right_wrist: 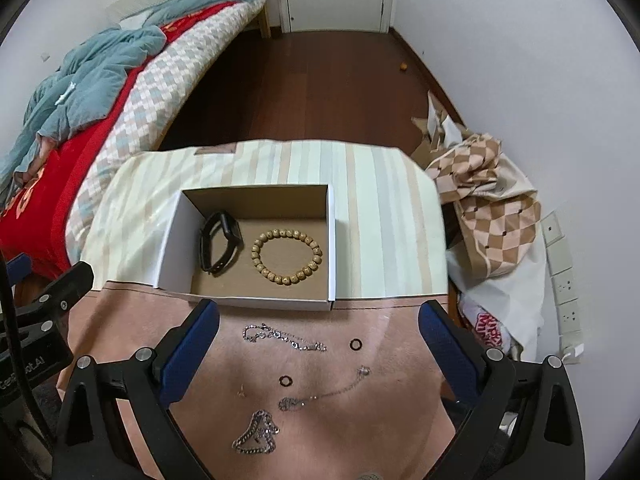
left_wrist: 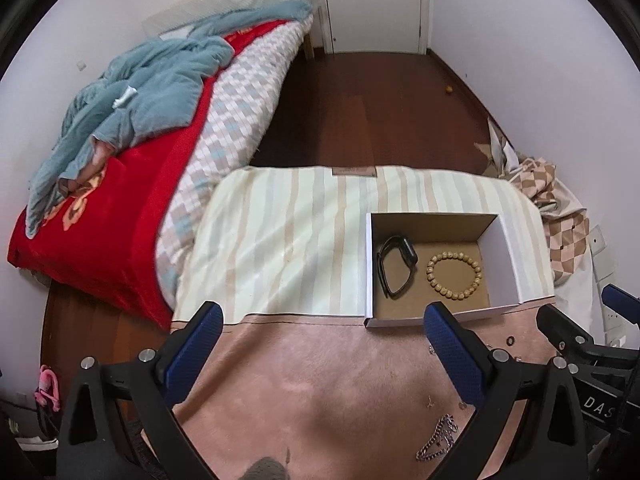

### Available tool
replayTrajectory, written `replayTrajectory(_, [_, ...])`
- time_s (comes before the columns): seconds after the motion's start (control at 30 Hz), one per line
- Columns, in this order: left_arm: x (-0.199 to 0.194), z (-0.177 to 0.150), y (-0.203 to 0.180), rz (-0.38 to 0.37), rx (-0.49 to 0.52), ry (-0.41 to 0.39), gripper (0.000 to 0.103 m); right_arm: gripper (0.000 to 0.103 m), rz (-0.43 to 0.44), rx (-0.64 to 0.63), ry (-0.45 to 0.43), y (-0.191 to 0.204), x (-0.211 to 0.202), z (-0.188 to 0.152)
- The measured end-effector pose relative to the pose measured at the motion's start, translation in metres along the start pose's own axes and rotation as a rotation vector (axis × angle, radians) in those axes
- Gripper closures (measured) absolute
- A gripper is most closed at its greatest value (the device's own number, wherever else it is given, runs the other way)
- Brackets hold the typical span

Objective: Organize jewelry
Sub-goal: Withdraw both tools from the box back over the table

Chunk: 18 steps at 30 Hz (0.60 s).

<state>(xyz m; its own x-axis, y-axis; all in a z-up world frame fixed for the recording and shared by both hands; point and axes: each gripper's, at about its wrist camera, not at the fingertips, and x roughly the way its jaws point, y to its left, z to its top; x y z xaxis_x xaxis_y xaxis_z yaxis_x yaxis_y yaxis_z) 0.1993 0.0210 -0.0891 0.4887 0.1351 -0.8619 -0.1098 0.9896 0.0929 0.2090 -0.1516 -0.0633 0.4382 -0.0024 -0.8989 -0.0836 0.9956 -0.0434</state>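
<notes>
Both hand-held grippers wide open, nothing held: left [left_wrist: 322, 344], right [right_wrist: 319, 340]. Chain [right_wrist: 285, 338] best pinched mid-length by right, lifted clear, lowered into box [right_wrist: 331, 248] beside bead bracelet [right_wrist: 287, 256].

1. The box [right_wrist: 256, 302] sat on the table [right_wrist: 384, 216], at the seam where the striped cloth [right_wrist: 372, 184] met the nearer cloth [right_wrist: 360, 432].
2. Inside the box, the watch [right_wrist: 219, 242] lay left of the bead bracelet [right_wrist: 286, 256], the two just apart.
3. On the nearer cloth, before the box, a thin chain [right_wrist: 282, 337] lay closest to the box wall, with a small ring [right_wrist: 355, 345] to its right.
4. A second ring [right_wrist: 285, 380] lay nearer the camera, between that chain and a pendant chain [right_wrist: 324, 392].
5. A heavy chain [right_wrist: 256, 434] lay nearest, left of the pendant chain.
6. The bed [right_wrist: 80, 120] stood left of the table; a fabric heap [right_wrist: 488, 208] lay right.
</notes>
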Motion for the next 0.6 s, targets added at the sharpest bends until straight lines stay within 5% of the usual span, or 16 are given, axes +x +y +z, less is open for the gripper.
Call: replayTrajectory(0.6, [-0.085, -0.04, 0.021, -0.008, -0.051, -0.121, 0.0, 0.002, 0.017, -0.009, -0.153, 0.007, -0.11, -0.042])
